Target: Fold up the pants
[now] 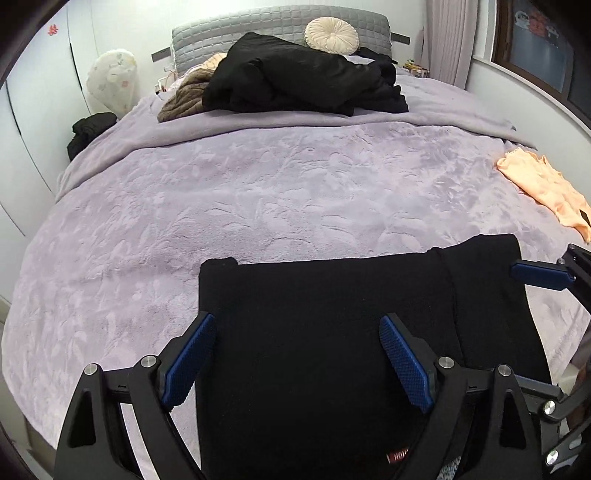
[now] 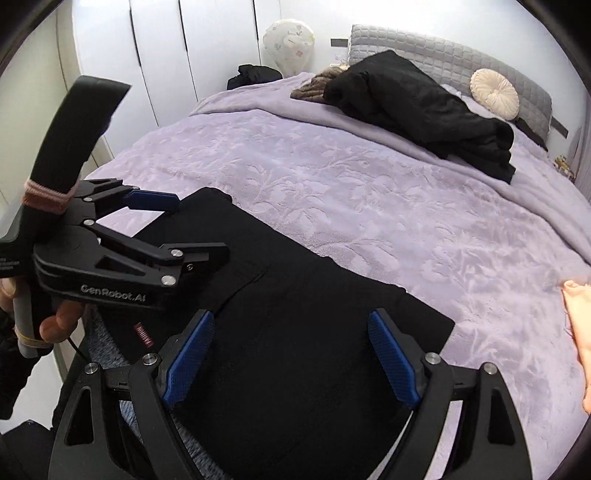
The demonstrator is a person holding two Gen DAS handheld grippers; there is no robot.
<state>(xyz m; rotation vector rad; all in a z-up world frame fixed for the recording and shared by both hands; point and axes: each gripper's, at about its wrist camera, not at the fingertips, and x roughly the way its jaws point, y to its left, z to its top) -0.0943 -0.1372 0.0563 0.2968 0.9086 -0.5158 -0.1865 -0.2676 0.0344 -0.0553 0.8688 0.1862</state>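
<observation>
Black pants (image 1: 325, 332) lie folded flat on the near edge of a lilac bed; they also show in the right wrist view (image 2: 295, 332). A red label (image 1: 397, 456) shows at their near end. My left gripper (image 1: 295, 343) is open just above the pants, with nothing between its blue pads. In the right wrist view the left gripper (image 2: 192, 229) hovers over the pants' left part. My right gripper (image 2: 291, 339) is open over the pants' near right part. One of its fingers (image 1: 541, 275) shows at the pants' right edge.
The lilac blanket (image 1: 258, 184) covers the bed. A pile of black clothes (image 1: 303, 77) and a brown knit (image 1: 184, 98) lie near the grey headboard, with a round cream cushion (image 1: 331, 35). A peach garment (image 1: 546, 188) lies at the right edge. White wardrobes stand at the left.
</observation>
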